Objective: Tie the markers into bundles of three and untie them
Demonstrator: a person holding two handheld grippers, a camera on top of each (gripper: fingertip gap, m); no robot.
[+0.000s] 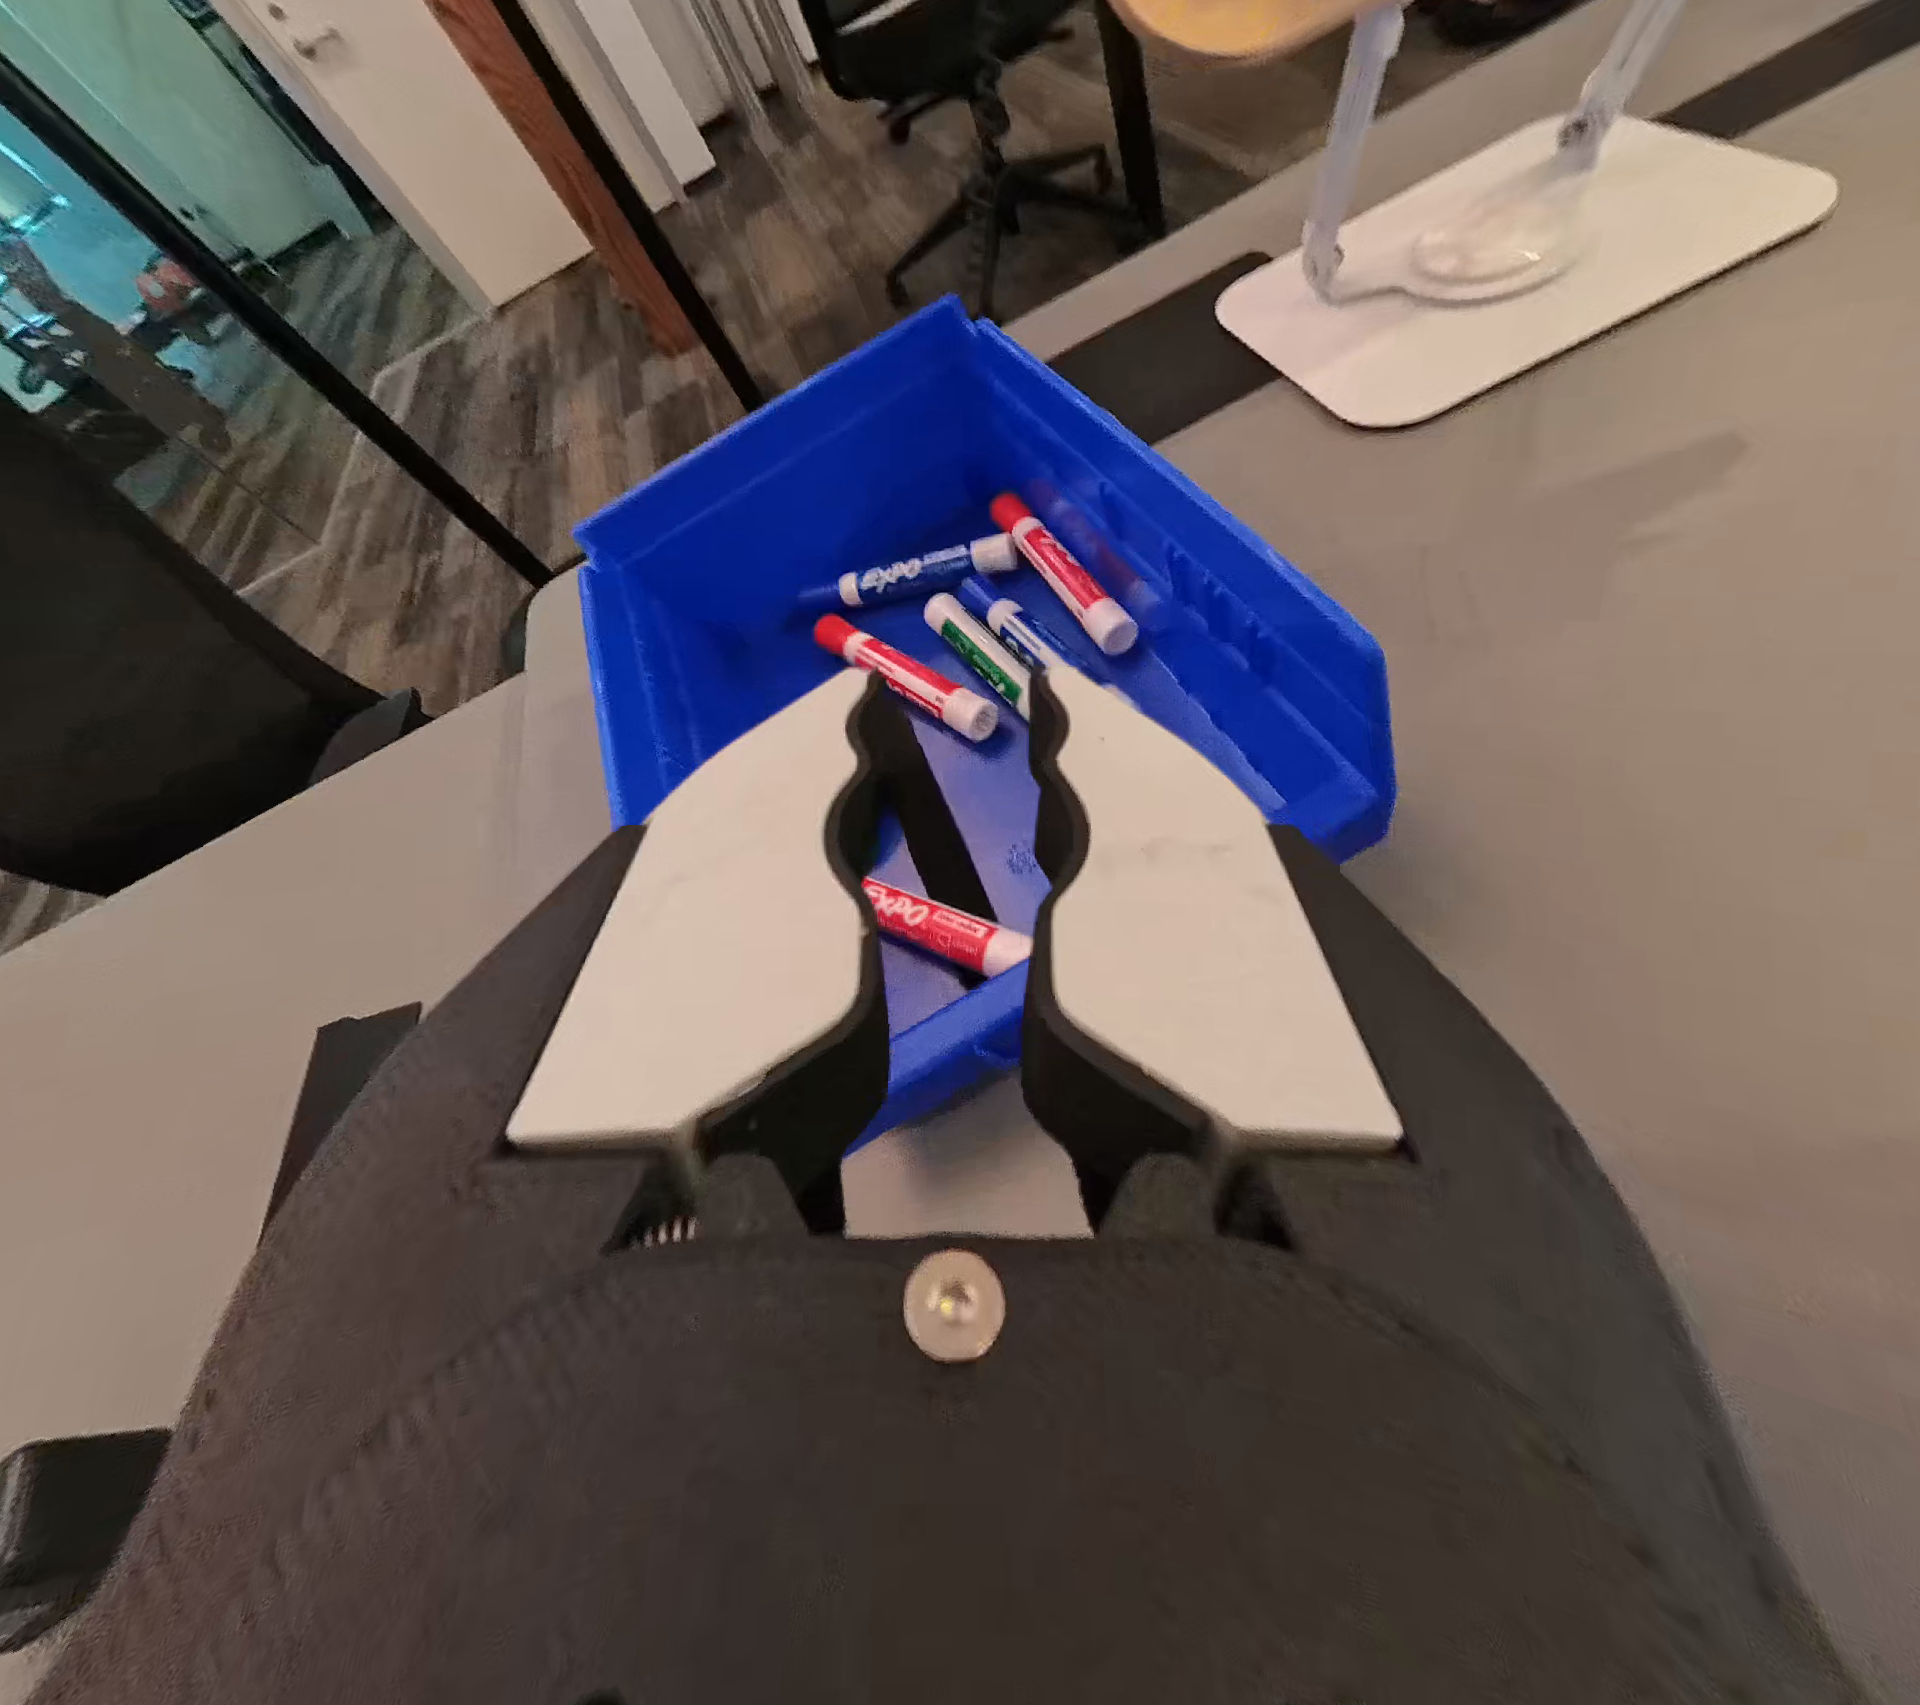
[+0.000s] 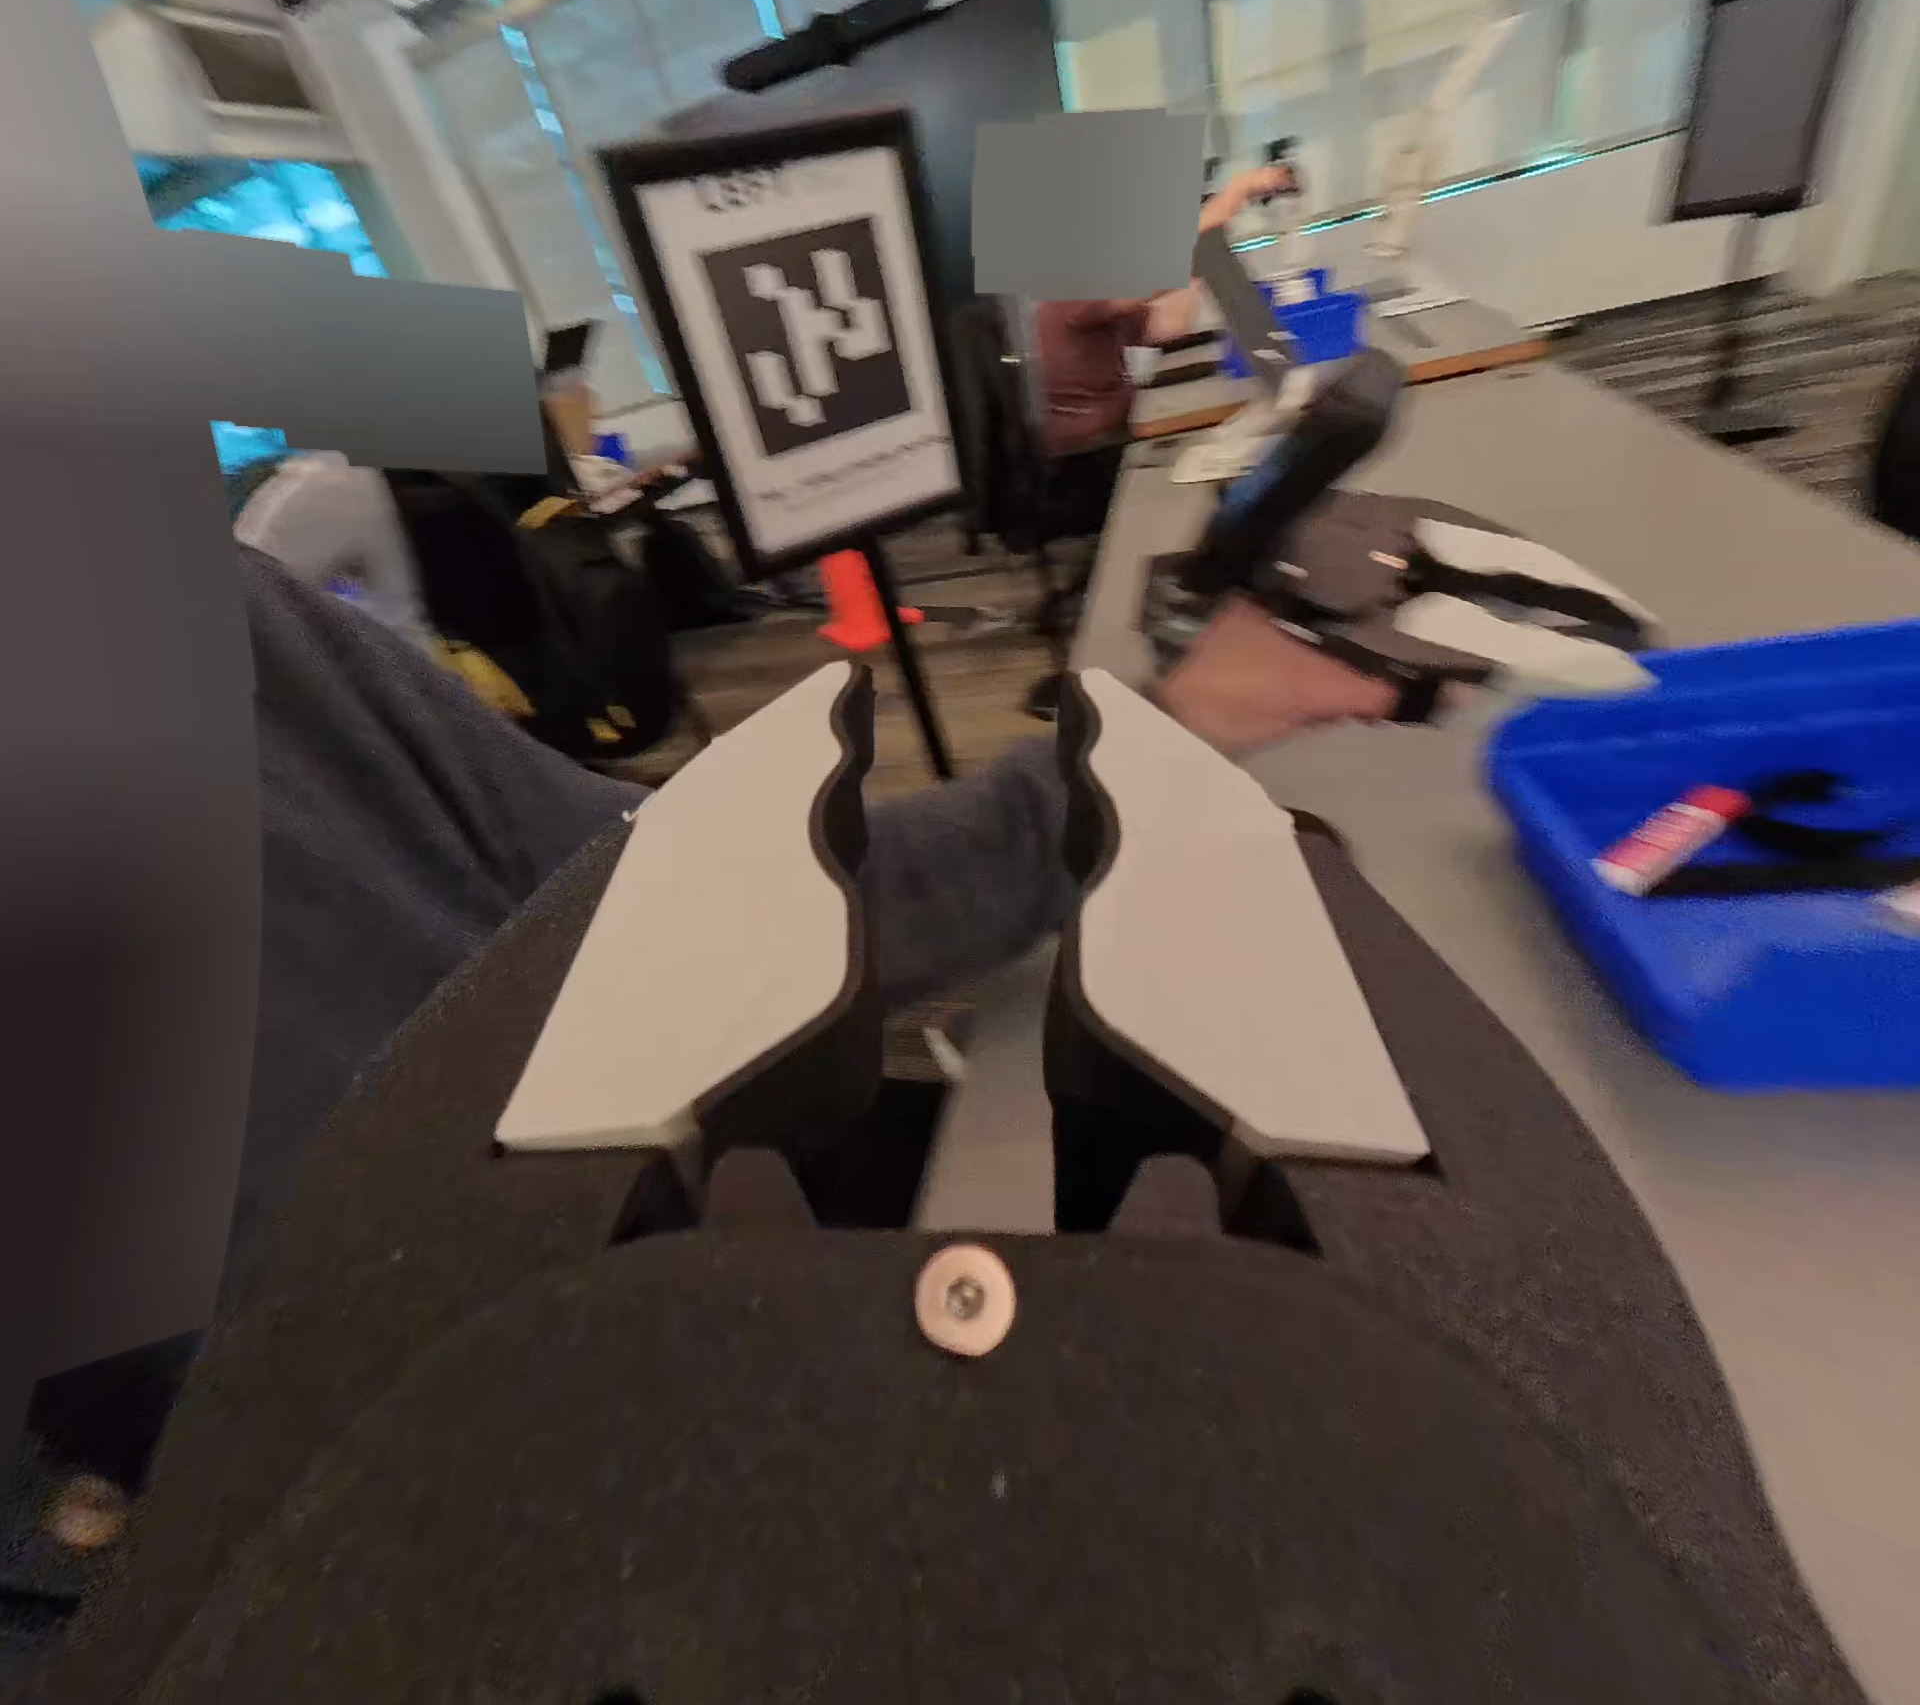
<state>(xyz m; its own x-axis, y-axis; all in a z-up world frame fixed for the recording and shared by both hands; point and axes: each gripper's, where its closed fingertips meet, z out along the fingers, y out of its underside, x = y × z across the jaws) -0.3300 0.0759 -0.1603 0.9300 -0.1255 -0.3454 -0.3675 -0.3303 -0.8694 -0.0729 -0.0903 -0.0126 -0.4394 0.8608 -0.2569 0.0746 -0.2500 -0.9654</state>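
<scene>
A blue bin (image 1: 1195,533) stands on the grey table (image 1: 1558,720). It holds several loose markers: a red one (image 1: 904,673), another red one (image 1: 1065,569), a blue one (image 1: 914,575), a green one (image 1: 971,642), and a red one (image 1: 940,923) nearer me. A black strap (image 1: 940,824) lies among them. My left gripper (image 1: 954,684) is open and empty above the bin's near end. My right gripper (image 2: 966,676) is open and empty, off the table's left side, pointing into the room. The bin (image 2: 1714,959), a red marker (image 2: 1673,834) and the strap (image 2: 1808,834) show blurred at its right.
A white lamp base (image 1: 1527,253) stands on the table behind the bin. The table edge runs just left of the bin. In the right wrist view, a framed sign on a black pole (image 2: 800,336), a dark grey sleeve (image 2: 416,803) and seated people are beyond. About 35 cm separates my left fingertips from my right. The right gripper is farther from the black strap (image 1: 940,824), some 50 cm, than the left, some 20 cm.
</scene>
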